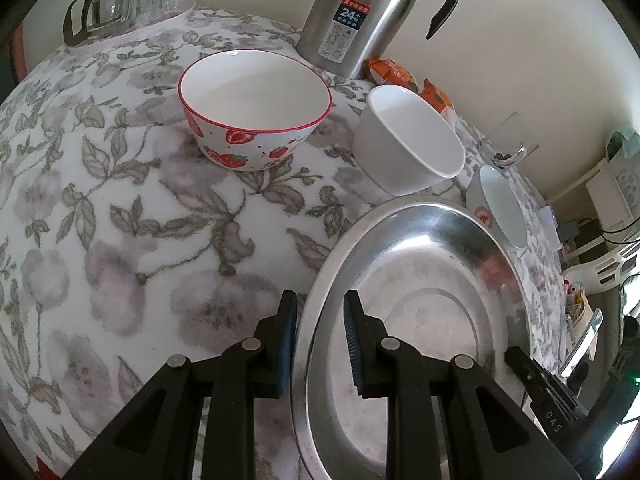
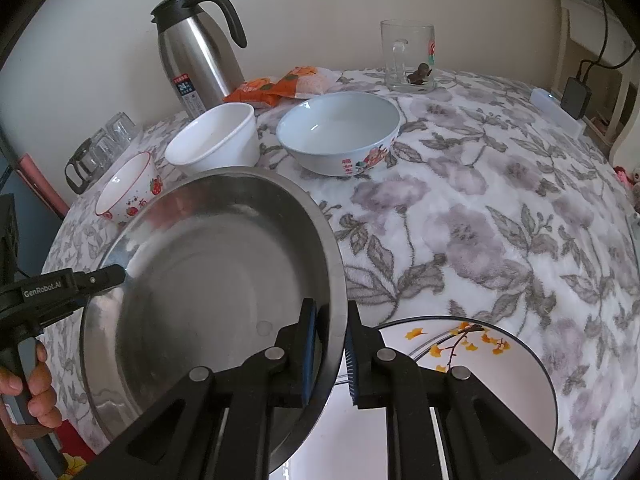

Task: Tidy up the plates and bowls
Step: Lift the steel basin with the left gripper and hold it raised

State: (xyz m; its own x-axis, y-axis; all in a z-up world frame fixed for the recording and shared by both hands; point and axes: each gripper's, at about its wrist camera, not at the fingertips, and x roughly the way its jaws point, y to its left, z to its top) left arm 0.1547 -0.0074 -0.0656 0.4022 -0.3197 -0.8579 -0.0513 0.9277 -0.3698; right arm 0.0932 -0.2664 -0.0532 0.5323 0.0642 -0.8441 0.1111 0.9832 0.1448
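Note:
A large steel plate (image 1: 420, 280) is held tilted above the table between both grippers; it also shows in the right wrist view (image 2: 208, 280). My left gripper (image 1: 320, 320) straddles its left rim. My right gripper (image 2: 332, 340) straddles its right rim, above a white plate with yellow leaves (image 2: 480, 360). A strawberry bowl (image 1: 256, 108), a plain white bowl (image 1: 408, 140) and a pale blue bowl (image 1: 500, 208) stand behind on the floral cloth. The right wrist view shows them too: strawberry bowl (image 2: 128, 188), white bowl (image 2: 216, 140), blue bowl (image 2: 340, 132).
A steel thermos jug (image 1: 360, 12) stands at the back by the wall, with orange snack packets (image 2: 288, 84) beside it. A glass mug (image 2: 412, 56) stands at the far right. Glasses and a glass pot (image 1: 120, 4) sit on the back left corner.

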